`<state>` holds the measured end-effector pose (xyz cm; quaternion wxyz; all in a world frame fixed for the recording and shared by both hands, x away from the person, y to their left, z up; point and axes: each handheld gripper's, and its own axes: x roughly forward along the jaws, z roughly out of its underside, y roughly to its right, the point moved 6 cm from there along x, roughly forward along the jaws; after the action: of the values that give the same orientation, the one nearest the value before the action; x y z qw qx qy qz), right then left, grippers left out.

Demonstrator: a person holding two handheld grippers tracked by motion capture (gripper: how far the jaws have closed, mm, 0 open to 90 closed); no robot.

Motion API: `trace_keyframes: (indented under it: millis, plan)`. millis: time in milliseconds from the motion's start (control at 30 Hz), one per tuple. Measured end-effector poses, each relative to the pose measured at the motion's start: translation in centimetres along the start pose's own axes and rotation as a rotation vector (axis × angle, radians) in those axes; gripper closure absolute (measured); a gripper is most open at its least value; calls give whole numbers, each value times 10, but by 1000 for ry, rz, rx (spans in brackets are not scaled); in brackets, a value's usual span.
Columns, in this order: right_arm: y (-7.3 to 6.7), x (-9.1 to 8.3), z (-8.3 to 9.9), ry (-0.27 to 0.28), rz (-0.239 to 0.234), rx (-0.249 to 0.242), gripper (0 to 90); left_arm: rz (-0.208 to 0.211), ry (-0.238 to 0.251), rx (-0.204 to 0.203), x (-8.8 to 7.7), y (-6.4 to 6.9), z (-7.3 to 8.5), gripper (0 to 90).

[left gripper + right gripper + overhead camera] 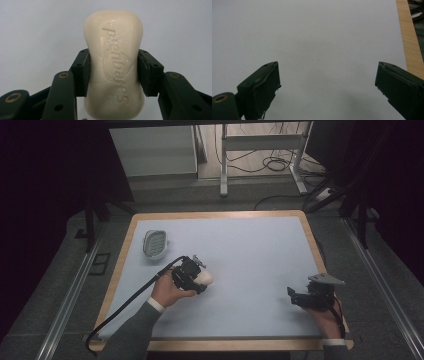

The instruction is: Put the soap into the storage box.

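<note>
A cream bar of soap (113, 65) with embossed lettering is clamped between the two black pads of my left gripper (113, 72), which is shut on its narrow waist. From above, the soap (206, 277) sticks out to the right of the left gripper (200, 279), held just over the pale blue mat left of centre. A white soap dish (154, 243) with a ribbed grid lies on the mat at the back left, apart from the gripper. My right gripper (291, 296) rests low at the front right, its jaws spread wide (328, 85) with nothing between them.
The pale blue mat (250, 250) covers a table with a wooden rim (310, 235). A black cable (125, 307) trails from the left gripper off the front left. Beyond the table stand a metal frame (260, 150) and floor cables.
</note>
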<state>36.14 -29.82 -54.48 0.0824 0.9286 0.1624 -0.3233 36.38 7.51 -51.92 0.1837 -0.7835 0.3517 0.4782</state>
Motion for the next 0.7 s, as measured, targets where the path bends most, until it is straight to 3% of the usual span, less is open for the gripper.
trace_keyframes:
  millis: [700]
  plan:
    - [3, 1, 2, -5, 9, 2, 57, -18, 7, -58, -14, -34, 9, 496]
